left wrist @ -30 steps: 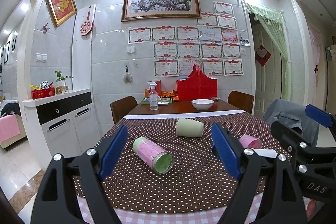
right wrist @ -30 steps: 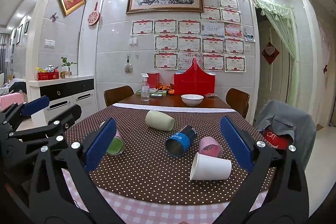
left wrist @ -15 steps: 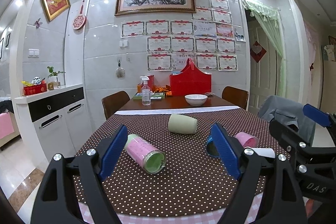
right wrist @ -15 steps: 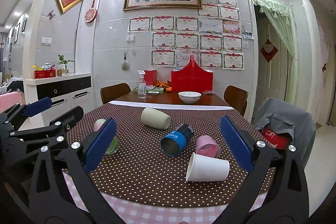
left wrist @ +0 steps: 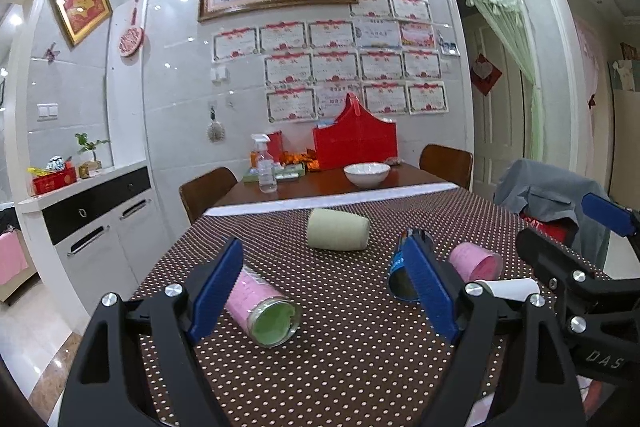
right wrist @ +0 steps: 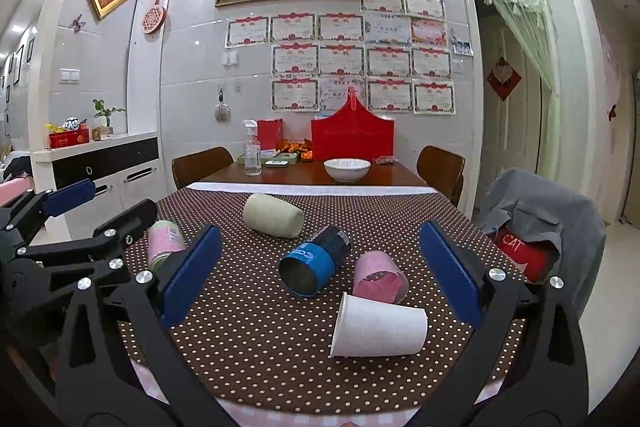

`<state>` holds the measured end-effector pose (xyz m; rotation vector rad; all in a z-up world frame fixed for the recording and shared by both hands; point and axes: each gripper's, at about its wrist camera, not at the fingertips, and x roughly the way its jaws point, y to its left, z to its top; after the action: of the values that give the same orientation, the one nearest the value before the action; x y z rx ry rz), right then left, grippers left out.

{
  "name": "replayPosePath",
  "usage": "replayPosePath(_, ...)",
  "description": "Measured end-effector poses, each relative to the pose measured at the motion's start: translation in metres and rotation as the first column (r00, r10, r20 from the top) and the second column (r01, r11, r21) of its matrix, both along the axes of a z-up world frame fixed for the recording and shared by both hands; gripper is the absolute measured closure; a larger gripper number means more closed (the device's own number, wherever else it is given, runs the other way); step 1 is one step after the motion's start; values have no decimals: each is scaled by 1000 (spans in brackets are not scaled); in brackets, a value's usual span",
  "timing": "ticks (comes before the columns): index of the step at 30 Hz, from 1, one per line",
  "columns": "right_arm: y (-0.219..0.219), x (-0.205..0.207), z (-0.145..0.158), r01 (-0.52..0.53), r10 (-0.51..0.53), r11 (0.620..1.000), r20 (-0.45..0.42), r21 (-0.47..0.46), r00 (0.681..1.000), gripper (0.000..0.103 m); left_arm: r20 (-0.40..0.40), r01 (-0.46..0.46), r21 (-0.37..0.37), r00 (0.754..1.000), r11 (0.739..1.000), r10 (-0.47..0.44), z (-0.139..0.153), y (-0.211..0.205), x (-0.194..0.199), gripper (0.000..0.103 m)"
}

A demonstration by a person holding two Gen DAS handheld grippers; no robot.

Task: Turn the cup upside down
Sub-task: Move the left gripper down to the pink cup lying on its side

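Note:
Several cups lie on their sides on the brown dotted tablecloth (right wrist: 248, 339). A white paper cup (right wrist: 378, 327) lies nearest my right gripper (right wrist: 320, 287), which is open and empty above the table's near edge. Behind the white cup lie a pink cup (right wrist: 380, 277), a blue cup (right wrist: 314, 261) and a pale green cup (right wrist: 274, 215). A pink-and-green cup (left wrist: 262, 309) lies just ahead of my left gripper (left wrist: 324, 293), which is open and empty. It also shows in the right wrist view (right wrist: 164, 243), behind the left gripper.
A white bowl (right wrist: 346, 169), a spray bottle (right wrist: 252, 155) and a red box (right wrist: 352, 139) stand on the bare wooden far end of the table. Wooden chairs stand at both sides. A chair draped in grey cloth (right wrist: 540, 227) is at the right. A white cabinet (left wrist: 100, 227) is at the left.
Both grippers have moved slightly forward and closer to the table; the cups look larger and nearer. Both stay open. No cup has moved.

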<state>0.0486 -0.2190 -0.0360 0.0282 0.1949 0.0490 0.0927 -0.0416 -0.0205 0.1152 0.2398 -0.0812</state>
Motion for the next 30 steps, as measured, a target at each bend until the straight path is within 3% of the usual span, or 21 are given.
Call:
replayPosePath(6, -26, 26, -9, 21, -19, 999, -70, 27, 997, 6, -127, 82, -14, 988, 997, -83, -7, -21, 38, 22)
replayPosePath(12, -67, 50, -21, 109, -105, 994, -141, 21, 984, 6, -292, 201, -53, 934, 978, -208, -23, -61, 85, 22)
replayPosePath(15, -93, 61, -28, 161, -151, 986, -179, 39, 972, 6, -375, 252, -78, 889, 965, -263, -33, -84, 109, 22)
replayPosePath(17, -112, 71, -34, 200, -184, 979, -219, 52, 958, 6, -445, 282, -98, 845, 954, -296, -42, -104, 128, 22)
replayPosePath(25, -162, 96, -47, 256, -218, 960, -274, 110, 937, 6, -638, 266, -195, 696, 944, -327, -67, -156, 185, 22)
replayPosePath(30, -181, 104, -53, 264, -216, 954, -287, 141, 933, 6, -708, 247, -198, 633, 949, -313, -81, -180, 206, 22)
